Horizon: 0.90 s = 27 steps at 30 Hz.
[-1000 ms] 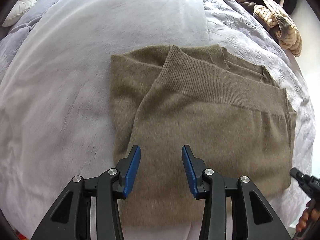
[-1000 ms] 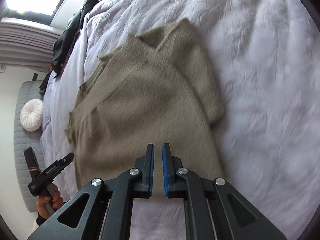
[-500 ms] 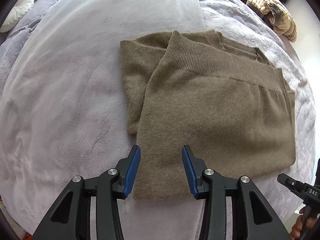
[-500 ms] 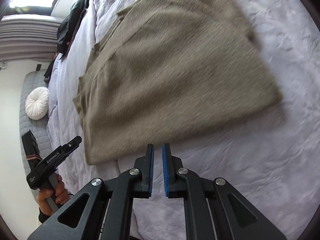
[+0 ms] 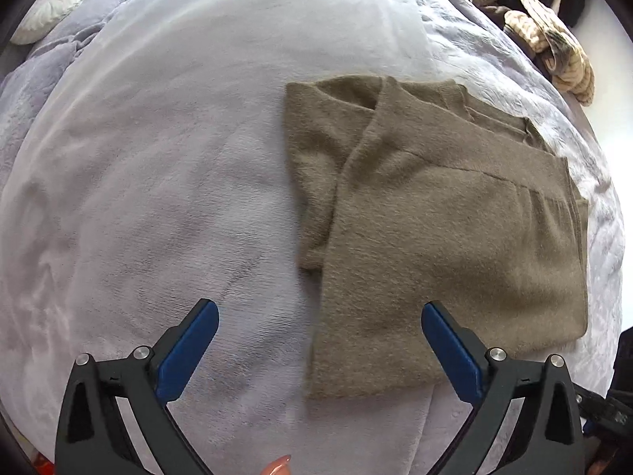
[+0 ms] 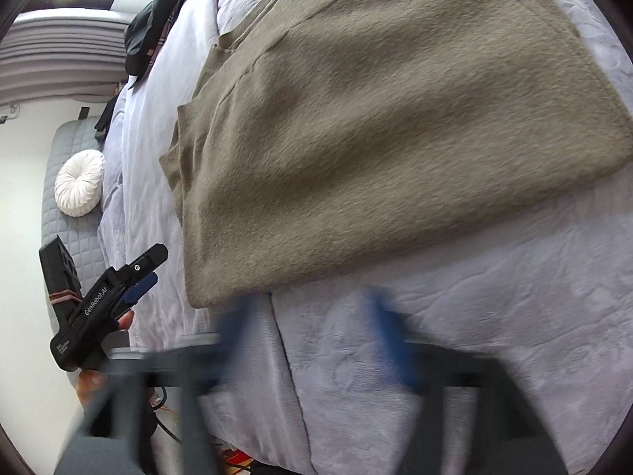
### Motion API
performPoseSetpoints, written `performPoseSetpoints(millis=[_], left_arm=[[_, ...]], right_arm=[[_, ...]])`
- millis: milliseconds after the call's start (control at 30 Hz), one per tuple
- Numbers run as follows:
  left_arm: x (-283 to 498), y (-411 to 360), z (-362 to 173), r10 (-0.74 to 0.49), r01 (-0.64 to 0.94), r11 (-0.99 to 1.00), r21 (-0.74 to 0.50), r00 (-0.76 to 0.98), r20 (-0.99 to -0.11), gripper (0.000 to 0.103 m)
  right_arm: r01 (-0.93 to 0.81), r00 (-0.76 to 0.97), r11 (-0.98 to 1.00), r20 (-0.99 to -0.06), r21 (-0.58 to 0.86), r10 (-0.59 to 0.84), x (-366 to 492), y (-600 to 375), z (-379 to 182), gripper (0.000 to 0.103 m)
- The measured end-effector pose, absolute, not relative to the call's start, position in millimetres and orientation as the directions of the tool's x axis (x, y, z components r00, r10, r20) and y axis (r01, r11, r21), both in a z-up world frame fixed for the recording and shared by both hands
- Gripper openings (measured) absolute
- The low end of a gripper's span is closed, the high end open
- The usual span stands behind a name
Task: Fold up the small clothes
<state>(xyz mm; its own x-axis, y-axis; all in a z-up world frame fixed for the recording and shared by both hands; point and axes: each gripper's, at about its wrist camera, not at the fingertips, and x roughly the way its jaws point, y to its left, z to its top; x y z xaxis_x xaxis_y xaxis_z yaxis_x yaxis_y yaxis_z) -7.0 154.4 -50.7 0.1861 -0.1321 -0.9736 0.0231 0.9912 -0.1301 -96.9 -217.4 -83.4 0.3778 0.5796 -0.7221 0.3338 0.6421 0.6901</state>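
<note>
A folded olive-brown knit sweater lies flat on the lavender bedspread, its ribbed hem folded across the upper part. It also fills the upper part of the right wrist view. My left gripper is wide open and empty, hovering over the sweater's near left corner. My right gripper is blurred by motion; its blue fingers stand apart, open and empty, just short of the sweater's near edge. The left gripper also shows in the right wrist view, at the bed's side.
A round white cushion lies by the grey headboard. A pile of tan and dark clothes sits at the far right corner of the bed. Dark garments lie further up. The bed edge runs close below my right gripper.
Both grippers have opened wide; the right one was shut before. Both have pulled back from the sweater, which now lies further right in the left wrist view.
</note>
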Motion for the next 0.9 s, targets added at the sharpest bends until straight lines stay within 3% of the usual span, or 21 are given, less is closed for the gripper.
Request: performPoseSetpoints(millis=[267,433,533,667,733,767,800,900], left_arm=[[1.8,184.5,-75.0,-0.202,-0.045,0.977,-0.208,0.119,-0.972,0.103],[9.8,194.5,-83.7,-0.347,-0.058,0.933,-0.355,0.110,-0.931,0.103],[16.9,198.2,-86.0,-0.421,-0.070,0.900,-0.431,0.118,-0.899,0.103],[26.5,200.2,-93.6,-0.500,-0.075,0.858,-0.508,0.103,-0.860,0.103],[29.6,200.6,-97.6,-0.546,-0.070,0.831,-0.551,0.085,-0.834,0.103],[31.0,201.1,-99.1,-0.565,-0.070,0.819,-0.570,0.078,-0.821,0.103],[34.6,200.3,-102.1,-0.604,-0.075,0.791,-0.608,0.063,-0.794,0.103],[44.6,195.4,-110.6,-0.686,-0.107,0.721,-0.685,0.035,-0.727,0.103]], right_arm=[[0.345,0.395,0.486,-0.593,0.803,0.701,-87.9,-182.4,-103.4,0.087],[0.361,0.461,0.331,-0.476,0.872,0.749,-79.5,-160.1,-125.9,0.086],[0.393,0.509,0.260,-0.444,0.882,0.738,-77.0,-155.8,-142.4,0.079],[0.413,0.581,0.140,-0.379,0.900,0.720,-73.6,-157.7,-157.9,0.063],[0.386,0.613,0.100,-0.336,0.917,0.715,-69.0,-159.5,-158.2,0.050],[0.373,0.618,0.097,-0.325,0.923,0.716,-66.4,-160.3,-156.4,0.028],[0.353,0.624,0.096,-0.311,0.931,0.717,-62.9,-162.2,-152.3,0.014],[0.270,0.649,0.088,-0.248,0.959,0.719,-57.8,-171.6,-132.3,0.013]])
